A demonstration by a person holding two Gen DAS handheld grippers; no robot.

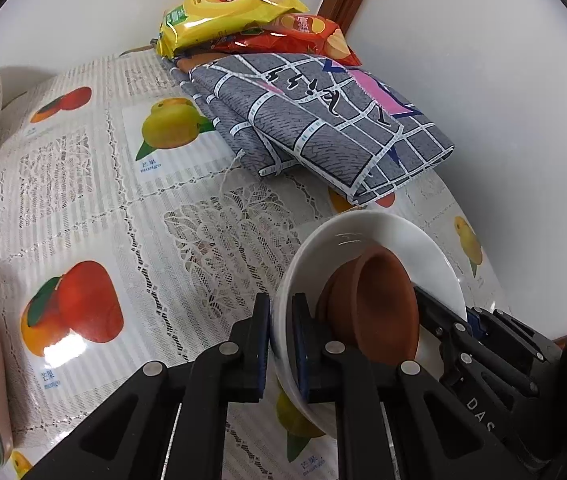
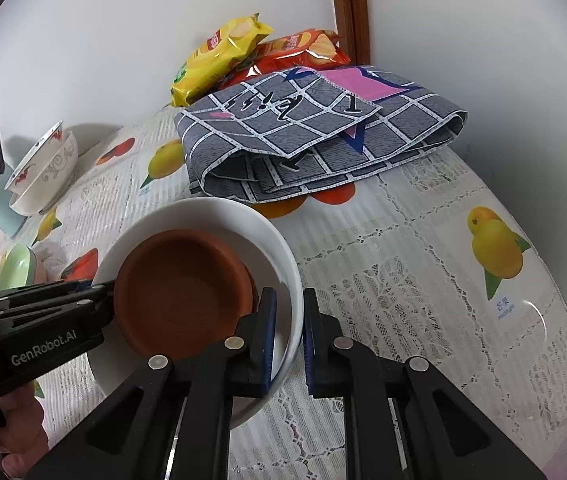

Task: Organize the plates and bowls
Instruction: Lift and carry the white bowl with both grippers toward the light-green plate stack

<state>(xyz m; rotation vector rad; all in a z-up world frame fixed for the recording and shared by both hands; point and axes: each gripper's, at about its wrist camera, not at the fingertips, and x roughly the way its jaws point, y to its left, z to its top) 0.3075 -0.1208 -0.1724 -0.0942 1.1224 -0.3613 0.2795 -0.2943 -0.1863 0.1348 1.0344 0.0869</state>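
Your left gripper and right gripper are each pinching the rim of the white bowl, fingers narrow on it. The brown dish is sitting inside. Only your right view is showing the patterned bowls and green bowl by the counter's left edge. The folded cloth and chip bags are lying near the far edge.

Both cameras sit low and very close, looking over their own fingers at the white bowl. The left view has it at lower right, the right view at lower left. Both show the folded cloth higher up.
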